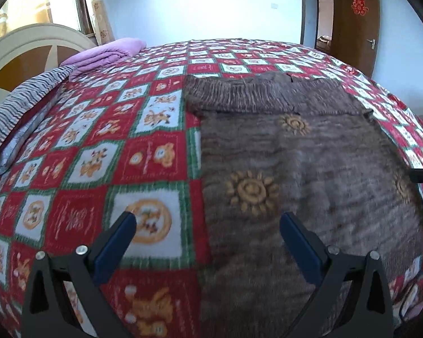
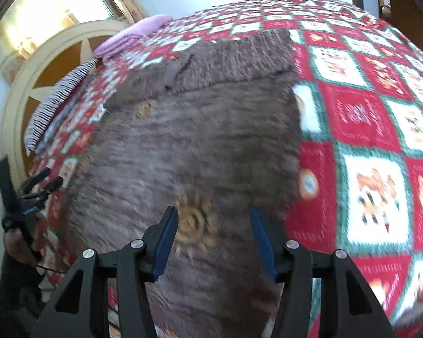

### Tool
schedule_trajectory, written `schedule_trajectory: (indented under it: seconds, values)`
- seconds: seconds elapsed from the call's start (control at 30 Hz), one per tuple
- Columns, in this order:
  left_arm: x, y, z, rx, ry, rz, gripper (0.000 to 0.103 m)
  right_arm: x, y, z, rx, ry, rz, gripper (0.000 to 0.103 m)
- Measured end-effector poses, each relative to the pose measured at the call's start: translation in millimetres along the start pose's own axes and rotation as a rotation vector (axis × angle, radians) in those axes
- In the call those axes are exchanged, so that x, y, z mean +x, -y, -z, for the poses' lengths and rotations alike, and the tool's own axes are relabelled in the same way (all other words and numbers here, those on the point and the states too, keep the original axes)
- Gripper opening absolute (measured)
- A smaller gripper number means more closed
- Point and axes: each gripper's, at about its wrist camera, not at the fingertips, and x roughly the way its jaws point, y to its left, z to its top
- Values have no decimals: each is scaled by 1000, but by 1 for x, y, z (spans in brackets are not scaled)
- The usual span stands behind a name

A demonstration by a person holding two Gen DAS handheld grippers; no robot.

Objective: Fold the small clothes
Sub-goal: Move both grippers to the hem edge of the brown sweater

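1. A brown knitted garment (image 1: 310, 174), patterned with yellow sun motifs, lies spread flat on a bed covered by a red, green and white checked blanket (image 1: 104, 146); its ribbed band is at the far end, away from both cameras.

2. The left gripper (image 1: 208, 225) hangs above the bed with its blue-padded fingers (image 1: 112, 250) spread wide and nothing between them; it straddles the garment's left edge, one finger over the blanket, the other over the knit.

3. The right gripper (image 2: 214, 228) hovers over the near part of the garment, its jaws parted about halfway and holding nothing; a sun motif (image 2: 194, 225) shows on the knit in the gap between the fingers.

4. In the right wrist view, the left gripper appears at the far left edge, held in a person's hand (image 2: 14, 242) beside the garment.

5. At the head of the bed, well apart from the garment, rest a folded lilac blanket (image 1: 107, 53) and a striped pillow (image 1: 22, 101), against a cream and brown headboard (image 1: 28, 45).

6. A brown door (image 1: 355, 25) with a red decoration stands open in the far corner of the room.
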Motion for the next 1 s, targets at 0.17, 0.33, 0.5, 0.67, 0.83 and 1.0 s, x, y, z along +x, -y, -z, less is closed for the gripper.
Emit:
schedule_trajectory:
  seconds: [0.17, 0.33, 0.5, 0.67, 0.83, 1.0]
  values:
    - [-8, -6, 16, -18, -22, 6, 103, -8, 1, 27, 9, -5, 40, 55]
    - [-13, -9, 33, -23, -45, 3, 103, -11, -11, 48, -34, -10, 87, 55]
    - [-15, -9, 51, -54, -104, 69, 88, -16, -17, 61, -41, -24, 88, 55]
    - [-15, -3, 66, -73, -160, 142, 81, -21, -15, 80, -37, -36, 107, 55]
    - [-14, 3, 73, -82, -150, 127, 61, -26, -9, 94, -24, -18, 111, 55]
    - [-21, 11, 74, -60, -141, 204, 10, -26, -11, 96, -33, -9, 129, 55]
